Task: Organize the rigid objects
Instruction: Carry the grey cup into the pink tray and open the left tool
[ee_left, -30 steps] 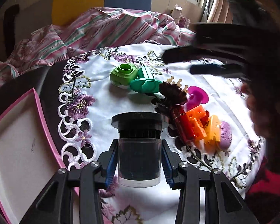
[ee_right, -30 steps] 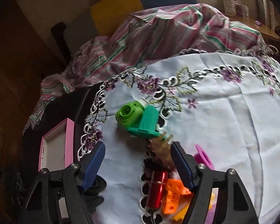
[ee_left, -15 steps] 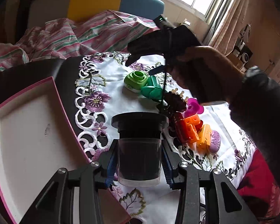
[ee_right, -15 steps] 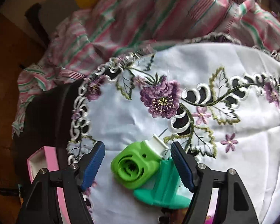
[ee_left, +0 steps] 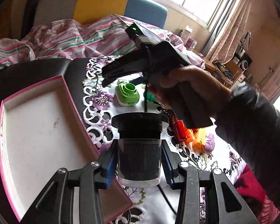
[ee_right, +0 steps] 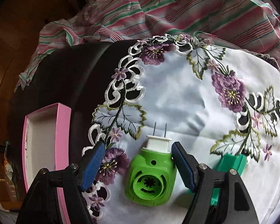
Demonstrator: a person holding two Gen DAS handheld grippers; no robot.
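My left gripper (ee_left: 139,160) is shut on a clear jar with a black cap (ee_left: 139,149) and holds it upright above the near right edge of the pink box (ee_left: 65,85). A green plug-in device (ee_right: 151,179) with a white two-pin plug lies on the white embroidered cloth (ee_right: 177,97). My right gripper (ee_right: 137,147) hangs open just over it, one finger on each side. The right pad (ee_right: 179,158) is close against the device's side and the left pad stands clear. In the left wrist view a hand (ee_left: 192,85) holds that gripper above the green device (ee_left: 127,93).
A teal plastic piece (ee_right: 231,166) lies right of the green device. A red cylinder (ee_left: 179,130), orange pieces (ee_left: 199,136) and a purple egg-shaped thing (ee_left: 210,141) sit clustered near the jar. The pink box (ee_right: 61,130) has a white floor. Striped bedding (ee_right: 177,9) lies behind the dark table.
My right gripper has swung forward and down from the toy cluster onto the green device, which now sits between its fingers. My left gripper has carried the jar toward the pink box.
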